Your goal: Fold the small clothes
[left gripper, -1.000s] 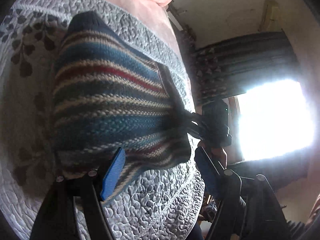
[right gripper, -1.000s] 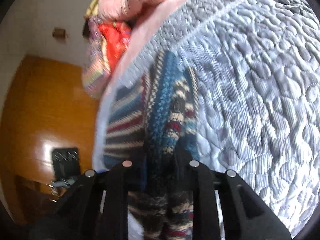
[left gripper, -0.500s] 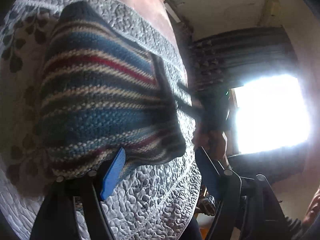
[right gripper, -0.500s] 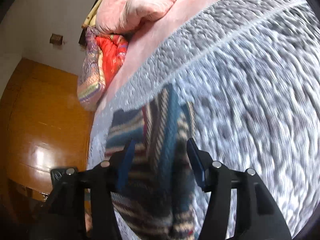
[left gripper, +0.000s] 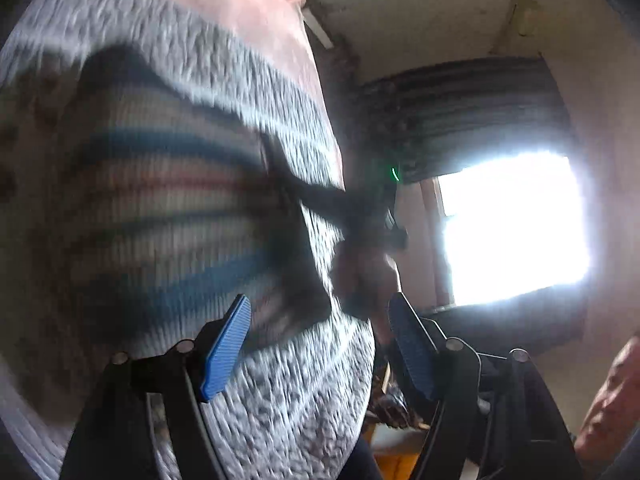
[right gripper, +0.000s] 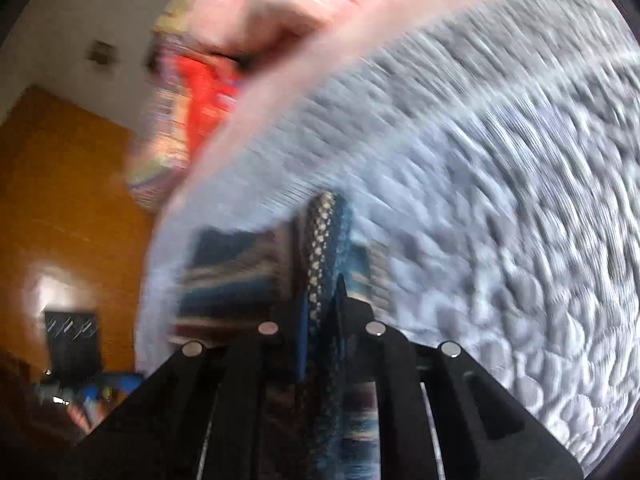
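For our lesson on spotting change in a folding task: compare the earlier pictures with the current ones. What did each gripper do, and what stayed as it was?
The right gripper, shut on the striped knit garment a second ago and open half a second ago, has closed on a fold of it again. The left gripper stayed open, holding nothing. The garment still lies on the grey quilted bedspread.

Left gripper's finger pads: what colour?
Blue, ribbed pads; clearest in the left wrist view.
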